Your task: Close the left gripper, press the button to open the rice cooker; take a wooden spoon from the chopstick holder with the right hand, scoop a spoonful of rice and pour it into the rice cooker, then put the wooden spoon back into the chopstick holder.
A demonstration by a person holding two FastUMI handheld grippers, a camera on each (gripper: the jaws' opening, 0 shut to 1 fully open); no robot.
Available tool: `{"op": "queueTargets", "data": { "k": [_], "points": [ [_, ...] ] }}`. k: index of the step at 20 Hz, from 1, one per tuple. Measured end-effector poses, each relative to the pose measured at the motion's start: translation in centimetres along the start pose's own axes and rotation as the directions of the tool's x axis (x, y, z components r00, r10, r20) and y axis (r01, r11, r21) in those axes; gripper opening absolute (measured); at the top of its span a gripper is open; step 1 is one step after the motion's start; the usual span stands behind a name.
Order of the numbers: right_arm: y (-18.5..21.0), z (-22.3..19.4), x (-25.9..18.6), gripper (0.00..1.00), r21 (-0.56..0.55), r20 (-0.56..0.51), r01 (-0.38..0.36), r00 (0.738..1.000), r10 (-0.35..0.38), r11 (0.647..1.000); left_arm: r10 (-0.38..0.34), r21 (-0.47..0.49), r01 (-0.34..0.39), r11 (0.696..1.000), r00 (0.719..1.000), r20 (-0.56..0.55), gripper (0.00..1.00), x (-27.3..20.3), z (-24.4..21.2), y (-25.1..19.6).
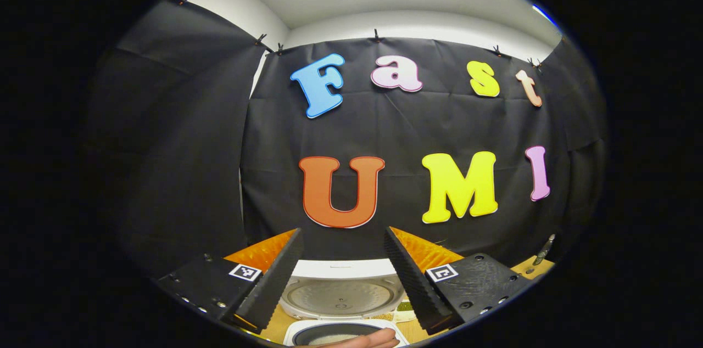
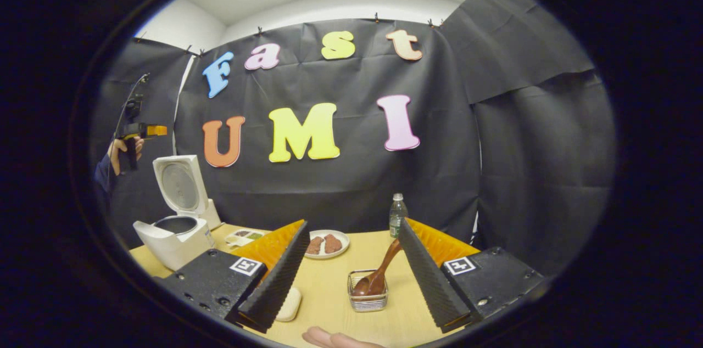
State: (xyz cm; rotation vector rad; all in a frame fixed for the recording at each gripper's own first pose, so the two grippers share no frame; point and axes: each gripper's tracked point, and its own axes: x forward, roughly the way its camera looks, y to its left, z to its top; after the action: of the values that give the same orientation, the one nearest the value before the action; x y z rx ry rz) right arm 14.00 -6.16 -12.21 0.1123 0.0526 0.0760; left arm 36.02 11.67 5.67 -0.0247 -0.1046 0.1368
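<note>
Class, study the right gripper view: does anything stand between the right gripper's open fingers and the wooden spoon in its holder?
Nothing visible does. The right gripper is open, and the wooden spoon leans in the wire chopstick holder straight ahead, framed by the fingers. The plate and bottle stand farther back.

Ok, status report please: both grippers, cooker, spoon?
Left gripper open, above cooker. Right gripper open, empty. Cooker lid up. Spoon in holder, nothing in the way.
</note>
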Motion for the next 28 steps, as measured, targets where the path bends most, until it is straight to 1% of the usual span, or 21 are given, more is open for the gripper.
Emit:
{"op": "queueTargets", "data": {
  "k": [2, 3, 5, 6, 7, 8, 9, 10, 11, 12, 13, 14, 18, 19, 20, 23, 24, 25, 26, 27, 28],
  "points": [
    [-1.1, 1.0, -0.7, 1.0, -0.004, 0.048, 0.03, 0.998, -0.029, 1.0, -0.025, -0.026, 0.024, 0.999, 0.999, -0.02, 0.94, 1.9, -0.8, -0.8],
    [-1.6, 1.6, -1.3, 1.0, -0.009, 0.072, 0.041, 0.997, -0.041, 0.999, -0.024, -0.017, 0.023, 1.0, 0.999, -0.032, 0.94, 3.0, -1.4, -0.8],
    [-1.8, 2.2, -2.4, 0.99, -0.017, 0.107, 0.045, 0.993, -0.043, 0.999, 0.017, 0.011, -0.017, 1.0, 0.997, -0.077, 0.94, 5.0, -3.2, 0.2],
    [-1.9, 2.4, -3.0, 0.98, -0.02, 0.119, 0.04, 0.992, -0.038, 0.999, 0.035, 0.013, -0.034, 0.999, 0.992, -0.124, 0.94, 5.7, -4.7, 0.5],
    [-1.8, 2.6, -3.5, 1.0, -0.022, 0.128, 0.034, 0.991, -0.031, 0.999, 0.044, 0.029, -0.039, 0.999, 0.984, -0.172, 0.94, 6.3, -6.0, 0.8],
    [-2.1, 2.6, -3.8, 1.0, -0.024, 0.138, 0.032, 0.99, -0.029, 0.999, 0.054, 0.052, -0.045, 0.998, 0.979, -0.194, 0.94, 6.7, -6.9, 1.2],
    [-2.4, 2.6, -4.1, 1.0, -0.026, 0.142, 0.04, 0.989, -0.036, 0.999, 0.057, 0.059, -0.045, 0.997, 0.975, -0.217, 0.95, 6.6, -7.9, 1.5],
    [-3.0, 2.6, -4.3, 1.0, -0.022, 0.147, 0.056, 0.988, -0.052, 0.998, 0.042, 0.042, -0.032, 0.999, 0.965, -0.26, 0.95, 6.5, -9.1, 1.4],
    [-3.5, 2.9, -4.6, 0.98, -0.011, 0.167, 0.074, 0.983, -0.071, 0.997, 0.04, 0.034, -0.034, 0.999, 0.975, -0.219, 0.96, 6.8, -8.5, 1.6],
    [-3.9, 3.4, -4.8, 0.98, -0.005, 0.19, 0.091, 0.978, -0.089, 0.996, 0.021, 0.011, -0.019, 1.0, 0.972, -0.234, 0.98, 6.8, -8.5, 1.3],
    [-4.1, 3.4, -5.0, 1.0, -0.008, 0.199, 0.098, 0.975, -0.094, 0.995, 0.023, 0.025, -0.017, 1.0, 0.97, -0.24, 0.96, 6.4, -8.7, 1.3],
    [-3.9, 3.1, -5.2, 1.0, -0.006, 0.203, 0.094, 0.975, -0.091, 0.996, 0.023, 0.035, -0.015, 0.999, 0.969, -0.247, 0.96, 5.8, -8.8, 1.3],
    [-2.4, 2.4, -4.9, 1.0, -0.001, 0.179, 0.04, 0.983, -0.039, 0.999, 0.033, 0.038, -0.023, 0.999, 0.96, -0.278, 0.96, 4.4, -8.7, 1.1],
    [-2.1, 2.3, -4.9, 0.98, -0.01, 0.175, 0.034, 0.984, -0.031, 0.999, 0.031, 0.036, -0.022, 0.999, 0.961, -0.276, 0.96, 4.1, -8.7, 1.1],
    [-1.8, 2.2, -5.0, 1.0, -0.02, 0.174, 0.028, 0.984, -0.024, 0.999, 0.029, 0.037, -0.02, 0.999, 0.961, -0.275, 0.96, 3.5, -8.6, 1.0],
    [-1.3, 2.7, -5.6, 1.0, -0.032, 0.201, 0.019, 0.98, -0.012, 0.999, 0.022, 0.041, -0.011, 0.999, 0.96, -0.281, 0.96, 1.7, -8.9, 1.0],
    [-1.3, 3.4, -5.9, 0.99, -0.024, 0.23, 0.021, 0.973, -0.015, 0.999, 0.02, 0.04, -0.009, 0.999, 0.958, -0.286, 0.96, 1.2, -9.0, 0.9],
    [-1.2, 4.0, -6.2, 1.0, -0.026, 0.253, 0.024, 0.967, -0.017, 0.999, 0.017, 0.037, -0.007, 0.999, 0.958, -0.285, 0.96, 0.9, -8.9, 1.0],
    [-1.1, 3.9, -6.3, 0.97, -0.034, 0.265, 0.027, 0.964, -0.017, 0.999, 0.013, 0.042, -0.001, 0.999, 0.958, -0.288, 0.96, 0.5, -9.0, 0.9],
    [-0.9, 3.8, -6.3, 1.0, -0.041, 0.265, 0.027, 0.964, -0.015, 0.999, 0.013, 0.038, -0.002, 0.999, 0.958, -0.288, 0.96, 0.2, -9.1, 1.0],
    [-0.6, 3.5, -6.3, 0.97, -0.044, 0.256, 0.018, 0.967, -0.006, 0.999, 0.013, 0.036, -0.003, 0.999, 0.956, -0.292, 0.97, -0.3, -9.2, 1.0]
  ]
}}
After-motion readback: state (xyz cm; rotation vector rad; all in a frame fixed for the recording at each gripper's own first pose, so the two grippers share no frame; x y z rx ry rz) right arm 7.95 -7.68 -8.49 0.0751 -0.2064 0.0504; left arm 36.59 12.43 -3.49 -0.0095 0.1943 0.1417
